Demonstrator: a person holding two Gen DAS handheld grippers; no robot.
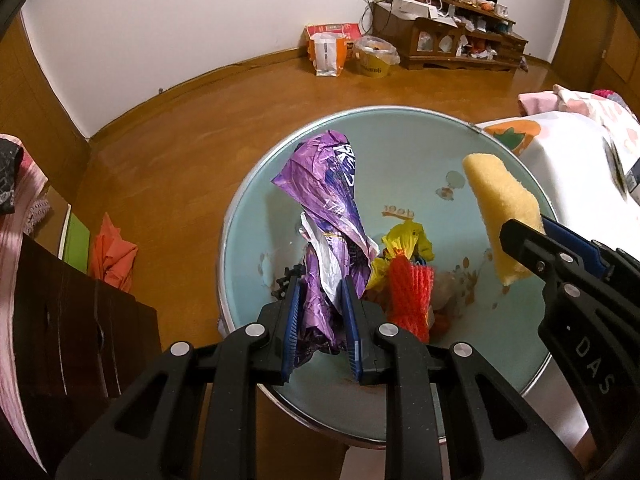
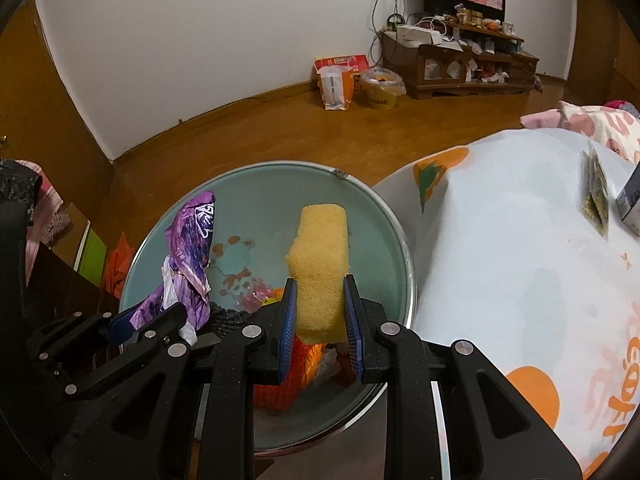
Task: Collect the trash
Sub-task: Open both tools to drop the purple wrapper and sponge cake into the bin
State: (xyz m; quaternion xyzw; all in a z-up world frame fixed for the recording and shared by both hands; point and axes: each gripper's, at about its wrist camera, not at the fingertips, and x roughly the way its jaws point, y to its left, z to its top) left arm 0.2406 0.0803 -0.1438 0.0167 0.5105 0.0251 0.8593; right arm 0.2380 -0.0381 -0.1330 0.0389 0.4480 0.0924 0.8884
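The left gripper [image 1: 320, 312] is clamped on a crumpled purple plastic wrapper [image 1: 324, 204], which stands up between its blue pads. The right gripper [image 2: 320, 312] is clamped on a yellow sponge block [image 2: 320, 264], also upright. Both items hang above a round pale-blue basin with a metal rim [image 1: 240, 216].

In the left wrist view, the basin holds a red foam net sleeve [image 1: 412, 296] and a yellow crumpled plastic bag [image 1: 404, 248] at 3 o'clock of the wrapper, touching each other. A small dark object lies at 9 o'clock of the wrapper's lower end; what it is cannot be told. The right gripper and sponge enter at 3 o'clock, apart from the wrapper.

Surroundings:
- A white cloth with orange print [image 2: 520, 280] lies just beside the basin at 3 o'clock. A small dark packet [image 2: 596, 196] and the corner of a box rest on it.
- A dark wooden cabinet [image 1: 80, 320] stands at 9 o'clock of the basin, an orange cloth [image 1: 112, 256] just beyond it on the wooden floor [image 1: 180, 152].
- At 12 o'clock, against the white wall, stand an orange-and-white paper bag [image 1: 328, 52], a yellow tub [image 1: 376, 56] and a cluttered low wooden stand [image 1: 460, 40], well apart from the basin.
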